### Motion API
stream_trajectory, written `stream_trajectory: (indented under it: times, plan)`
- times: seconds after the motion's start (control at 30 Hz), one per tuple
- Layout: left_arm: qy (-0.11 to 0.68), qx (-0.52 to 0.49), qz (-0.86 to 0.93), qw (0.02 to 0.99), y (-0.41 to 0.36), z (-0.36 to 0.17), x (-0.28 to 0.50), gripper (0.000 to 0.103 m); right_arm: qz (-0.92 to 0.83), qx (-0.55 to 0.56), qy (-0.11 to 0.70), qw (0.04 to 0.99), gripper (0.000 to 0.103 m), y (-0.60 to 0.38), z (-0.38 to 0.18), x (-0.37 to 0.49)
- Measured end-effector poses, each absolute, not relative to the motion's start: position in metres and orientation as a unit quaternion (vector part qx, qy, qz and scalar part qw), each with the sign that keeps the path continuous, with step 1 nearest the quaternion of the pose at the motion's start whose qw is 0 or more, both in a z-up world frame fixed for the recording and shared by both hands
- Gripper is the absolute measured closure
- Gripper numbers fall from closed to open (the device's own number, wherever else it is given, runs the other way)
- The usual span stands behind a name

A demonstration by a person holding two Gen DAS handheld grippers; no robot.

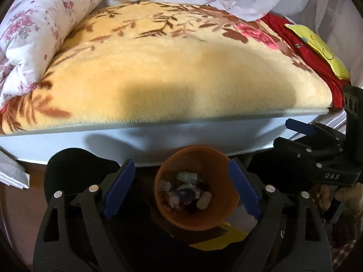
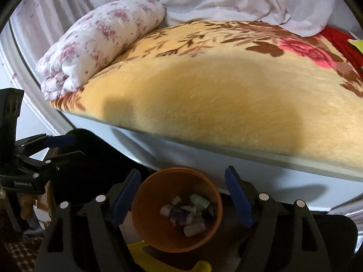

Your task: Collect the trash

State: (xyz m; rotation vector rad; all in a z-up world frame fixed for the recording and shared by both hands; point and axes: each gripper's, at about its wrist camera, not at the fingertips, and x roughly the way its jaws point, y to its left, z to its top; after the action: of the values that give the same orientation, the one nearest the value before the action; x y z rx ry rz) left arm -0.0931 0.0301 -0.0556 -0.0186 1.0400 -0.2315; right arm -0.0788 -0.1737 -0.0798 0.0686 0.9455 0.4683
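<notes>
Both tools angled steeply down over the orange bin (image 1: 197, 188) on the floor beside the bed (image 1: 172, 72). Left tool (image 1: 186, 190) wide, empty. Right tool (image 2: 182, 200) wide, empty. Crumpled trash (image 2: 188, 213) lies in the bin's bottom.

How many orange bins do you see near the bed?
1: the orange bin stands on the floor beside the bed, below both open grippers, with trash inside it.
</notes>
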Motion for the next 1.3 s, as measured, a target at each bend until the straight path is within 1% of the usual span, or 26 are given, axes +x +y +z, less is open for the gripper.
stream_trajectory:
  times: [0.3,0.37,0.43,0.5,0.53,0.67,0.9,1.1,1.3]
  plan:
    - [0.471,-0.002,-0.102,0.876,0.024,-0.045,-0.08,0.02,0.212,0.029,0.434,0.875,0.022,-0.177,-0.07,-0.068]
    - [0.461,-0.003,-0.102,0.881,0.022,-0.041,-0.076,0.02,0.21,0.029,0.424,0.88,0.016,-0.178,-0.064,-0.063]
    - [0.451,-0.002,-0.103,0.887,0.02,-0.036,-0.071,0.02,0.207,0.028,0.41,0.888,0.013,-0.179,-0.057,-0.058]
    - [0.435,0.0,-0.098,0.895,0.016,-0.03,-0.065,0.015,0.204,0.027,0.39,0.898,0.008,-0.182,-0.047,-0.052]
    - [0.429,0.0,-0.097,0.898,0.015,-0.027,-0.062,0.014,0.201,0.026,0.377,0.904,0.005,-0.183,-0.041,-0.049]
    - [0.404,0.0,-0.095,0.91,0.011,-0.015,-0.046,0.013,0.183,0.023,0.33,0.926,0.005,-0.194,-0.018,-0.027]
    - [0.36,-0.004,-0.077,0.93,0.012,0.01,-0.006,0.013,0.128,0.034,0.275,0.952,0.005,-0.223,0.014,0.03]
    - [0.303,-0.005,-0.045,0.952,0.016,0.03,0.044,0.012,0.074,0.047,0.246,0.965,0.005,-0.248,0.027,0.093]
    - [0.256,0.026,-0.015,0.966,0.006,0.032,0.097,0.012,0.007,0.041,0.211,0.977,0.005,-0.264,0.025,0.148]
